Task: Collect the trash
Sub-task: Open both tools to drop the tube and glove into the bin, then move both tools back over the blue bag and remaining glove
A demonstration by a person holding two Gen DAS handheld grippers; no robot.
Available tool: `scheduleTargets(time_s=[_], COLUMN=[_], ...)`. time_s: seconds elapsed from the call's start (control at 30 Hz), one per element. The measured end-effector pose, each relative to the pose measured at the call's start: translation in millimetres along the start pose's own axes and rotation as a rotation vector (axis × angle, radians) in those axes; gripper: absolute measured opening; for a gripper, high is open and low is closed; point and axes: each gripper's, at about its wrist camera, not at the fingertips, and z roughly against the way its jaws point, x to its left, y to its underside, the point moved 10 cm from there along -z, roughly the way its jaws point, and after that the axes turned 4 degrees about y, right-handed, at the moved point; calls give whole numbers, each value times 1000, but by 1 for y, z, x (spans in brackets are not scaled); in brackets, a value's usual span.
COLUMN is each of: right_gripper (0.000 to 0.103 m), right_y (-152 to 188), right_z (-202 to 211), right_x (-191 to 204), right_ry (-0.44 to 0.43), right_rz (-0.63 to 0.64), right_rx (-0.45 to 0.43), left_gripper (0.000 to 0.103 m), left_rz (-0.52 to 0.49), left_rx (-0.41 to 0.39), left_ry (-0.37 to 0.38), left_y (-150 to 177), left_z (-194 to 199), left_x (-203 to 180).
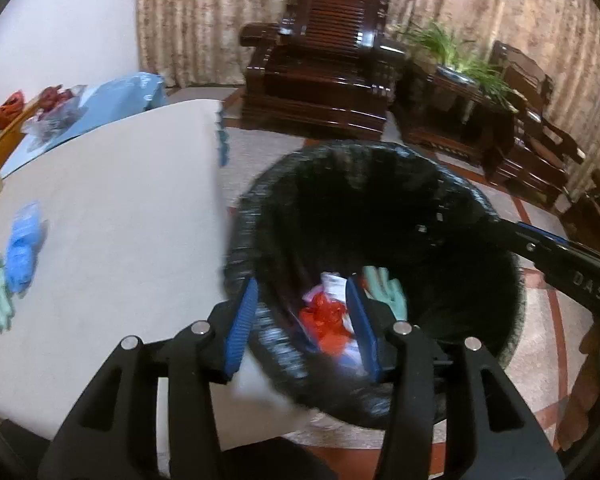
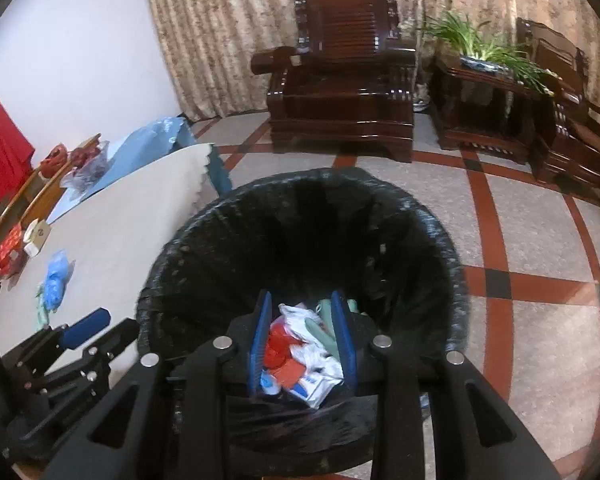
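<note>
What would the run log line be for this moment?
left tool open over bin | right tool open over bin | blue and green gloves on table

The cloth-covered table [image 1: 120, 208] carries a blue wrapper [image 1: 20, 254], a green glove [image 1: 0, 300] and small boxes [image 2: 36, 236].

The bin [image 2: 300, 248], round, lined with a black bag, stands upright on the floor right beside the surface [image 1: 112, 208], mouth wide open. Down at the bottom lies a heap of trash: a crumpled red wrapper [image 2: 278, 346], white plastic packaging [image 2: 320, 376] and a pale green glove [image 1: 388, 290]. Over on the surface, a crumpled blue glove [image 1: 20, 252] lies flat, and a pale green glove [image 1: 0, 300] sits just beside it, touching its edge.
</note>
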Motion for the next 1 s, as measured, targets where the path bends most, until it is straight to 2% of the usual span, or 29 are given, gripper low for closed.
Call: scheduleTargets(time_s=[0.23, 0.33, 0.53, 0.8, 1.0], right_gripper=[32, 33, 38, 41, 42], right_y=[-2, -3, -2, 3, 8], right_z=[18, 26, 32, 38, 37], right_x=[52, 81, 148, 248, 302], right_ry=[-61, -84, -139, -227, -267], right_rz=[48, 81, 148, 258, 315], right_rx=[-26, -37, -44, -49, -54], left_gripper=[54, 56, 56, 57, 57], left_rz=[41, 78, 142, 235, 310], left_rx=[-38, -59, -80, -95, -106], left_ry=[-68, -111, -177, -275, -345], left_y=[-1, 2, 8, 28, 40], left_z=[35, 55, 86, 123, 142], left_x=[57, 95, 155, 258, 333])
